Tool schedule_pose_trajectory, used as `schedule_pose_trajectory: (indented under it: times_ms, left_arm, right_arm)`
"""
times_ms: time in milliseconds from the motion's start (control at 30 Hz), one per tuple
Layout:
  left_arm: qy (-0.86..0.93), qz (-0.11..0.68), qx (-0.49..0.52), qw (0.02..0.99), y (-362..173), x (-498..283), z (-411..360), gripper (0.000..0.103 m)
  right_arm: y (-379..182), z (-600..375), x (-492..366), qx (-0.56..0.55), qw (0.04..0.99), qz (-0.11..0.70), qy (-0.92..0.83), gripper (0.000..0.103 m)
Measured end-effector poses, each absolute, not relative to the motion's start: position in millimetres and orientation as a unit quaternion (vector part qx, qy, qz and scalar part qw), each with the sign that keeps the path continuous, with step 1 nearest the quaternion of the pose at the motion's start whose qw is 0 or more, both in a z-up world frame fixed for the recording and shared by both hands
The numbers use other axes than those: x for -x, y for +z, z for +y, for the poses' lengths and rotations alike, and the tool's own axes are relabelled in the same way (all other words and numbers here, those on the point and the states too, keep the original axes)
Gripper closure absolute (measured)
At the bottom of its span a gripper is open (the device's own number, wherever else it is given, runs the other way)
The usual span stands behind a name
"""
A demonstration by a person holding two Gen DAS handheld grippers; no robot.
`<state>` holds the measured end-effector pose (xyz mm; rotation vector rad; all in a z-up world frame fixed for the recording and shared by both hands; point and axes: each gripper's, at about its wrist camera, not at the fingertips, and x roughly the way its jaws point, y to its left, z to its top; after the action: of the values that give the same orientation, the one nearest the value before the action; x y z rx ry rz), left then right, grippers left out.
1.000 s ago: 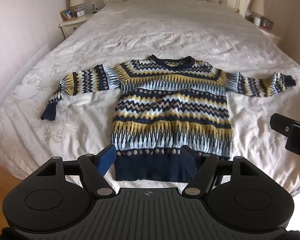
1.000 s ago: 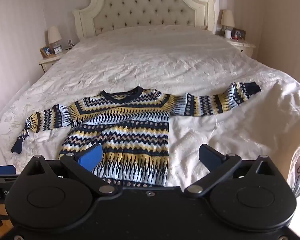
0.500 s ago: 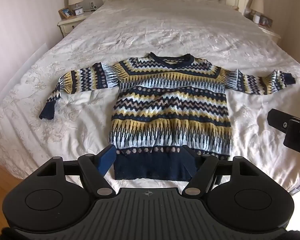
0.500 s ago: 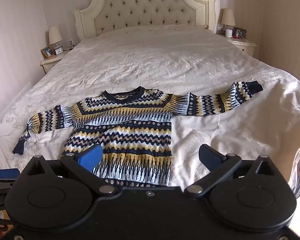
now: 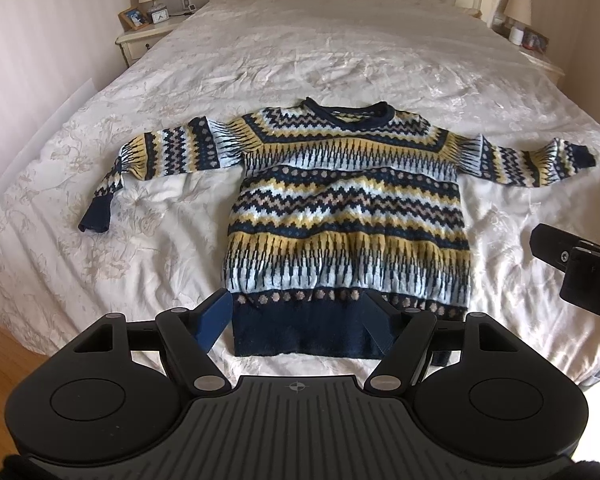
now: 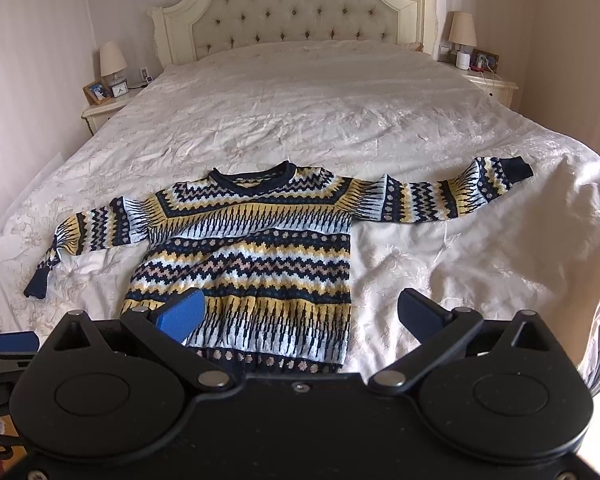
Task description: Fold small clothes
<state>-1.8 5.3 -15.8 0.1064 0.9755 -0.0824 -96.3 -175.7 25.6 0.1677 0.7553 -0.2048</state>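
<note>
A small patterned sweater (image 5: 348,208) in navy, yellow and white lies flat, front up, on the bed, both sleeves spread out; it also shows in the right wrist view (image 6: 256,256). My left gripper (image 5: 298,318) is open and empty, hovering above the navy hem (image 5: 312,336). My right gripper (image 6: 300,312) is open and empty, above the sweater's lower right part; its body hides the hem. The left sleeve cuff (image 5: 96,216) hangs bent downward. The right sleeve cuff (image 6: 516,168) lies stretched out.
The bed (image 6: 320,92) has a wrinkled white cover and a tufted headboard (image 6: 292,12). Nightstands with lamps stand at the left (image 5: 144,36) and the right (image 6: 488,80). The right gripper's body shows at the right edge of the left wrist view (image 5: 580,272). Wooden floor (image 5: 4,356) lies at the bed's near left.
Both grippers have drifted slightly, so the sweater sits a little higher in each view. Both stay open and the sweater has not moved.
</note>
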Motion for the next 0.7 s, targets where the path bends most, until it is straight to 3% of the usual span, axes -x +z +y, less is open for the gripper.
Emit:
schedule_pose_trajectory:
  times_ms: [700]
  left_arm:
    - [-0.038, 0.468, -0.052, 0.881, -15.5, -4.2, 7.5, 0.033]
  right_arm:
    - [22.7, -173.5, 90.0, -0.084, 0.920, 0.372, -0.095, 0.001]
